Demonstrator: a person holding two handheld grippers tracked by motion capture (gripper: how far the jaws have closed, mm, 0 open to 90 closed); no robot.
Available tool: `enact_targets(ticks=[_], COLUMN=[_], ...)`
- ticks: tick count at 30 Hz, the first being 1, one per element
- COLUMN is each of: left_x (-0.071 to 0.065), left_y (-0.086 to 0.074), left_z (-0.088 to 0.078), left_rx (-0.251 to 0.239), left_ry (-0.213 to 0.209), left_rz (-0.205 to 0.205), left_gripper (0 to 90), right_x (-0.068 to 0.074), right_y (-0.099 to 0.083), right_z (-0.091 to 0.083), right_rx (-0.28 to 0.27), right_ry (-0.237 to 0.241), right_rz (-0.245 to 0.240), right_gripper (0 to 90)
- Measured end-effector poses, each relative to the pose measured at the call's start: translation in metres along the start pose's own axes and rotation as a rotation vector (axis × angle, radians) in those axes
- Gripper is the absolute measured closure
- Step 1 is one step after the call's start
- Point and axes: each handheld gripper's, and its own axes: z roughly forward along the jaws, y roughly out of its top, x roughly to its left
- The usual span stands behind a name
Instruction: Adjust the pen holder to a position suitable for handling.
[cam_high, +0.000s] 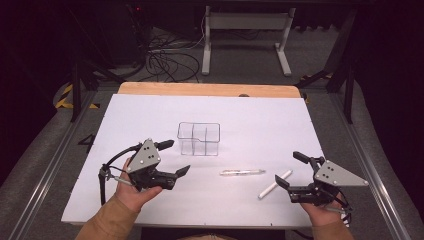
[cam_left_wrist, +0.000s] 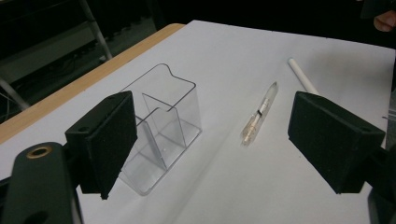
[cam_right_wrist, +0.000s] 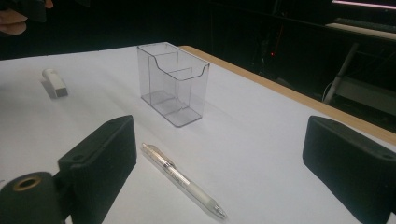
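Observation:
A clear plastic holder with several compartments stands upright mid-table. In front of it a clear pen lies flat, and a white marker lies to its right. My left gripper hovers left of the pen, open and holding nothing. In the left gripper view the holder, the pen and the marker lie beyond the gripper. My right gripper is open beside the marker. In its view the gripper frames the pen, with the holder behind.
A white sheet covers the table, with a wooden edge at the far side. Metal rails run along both sides. A table frame and loose cables stand on the floor beyond.

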Motion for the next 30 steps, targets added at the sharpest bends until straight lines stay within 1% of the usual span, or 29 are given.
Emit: enact_targets(ticks=[2,6,8,12,13,15,23,25,28,30], left_x=[0.000,0.000,0.001,0.000,0.000,-0.001,-0.006,-0.007,-0.009,-0.011], left_y=[0.000,0.002,0.002,0.003,0.003,0.004,0.010,0.012,0.015,0.018], left_z=[0.001,0.004,0.004,0.006,0.007,0.009,0.022,0.027,0.035,0.041], left_rx=[0.000,-0.007,-0.014,-0.007,-0.005,0.000,0.038,0.045,0.050,0.055], left_ry=[-0.008,-0.050,-0.067,-0.067,-0.065,-0.068,-0.111,-0.124,-0.167,-0.186], left_rz=[-0.005,-0.060,-0.078,-0.062,-0.047,-0.035,0.010,0.010,-0.027,-0.035], left_gripper=[16.4,17.7,19.7,21.1,21.3,21.6,24.9,26.0,26.5,28.0], right_x=[0.000,0.001,0.002,0.002,0.002,0.002,0.001,0.001,0.001,0.001], right_y=[0.000,0.000,0.001,0.001,0.001,0.001,0.001,0.000,0.001,0.001], right_z=[0.001,0.001,0.001,0.002,0.002,0.002,0.002,0.002,0.002,0.002], right_rx=[0.002,0.003,0.004,0.004,0.003,0.005,0.005,0.005,0.006,0.007], right_ry=[0.002,0.007,0.009,0.011,0.014,0.015,0.018,0.020,0.022,0.024], right_rz=[-0.002,0.000,-0.006,-0.004,-0.001,0.000,0.002,0.002,0.002,0.002], right_gripper=[10.2,10.2,10.2,10.2,10.2,10.2,10.2,10.2,10.2,10.2])
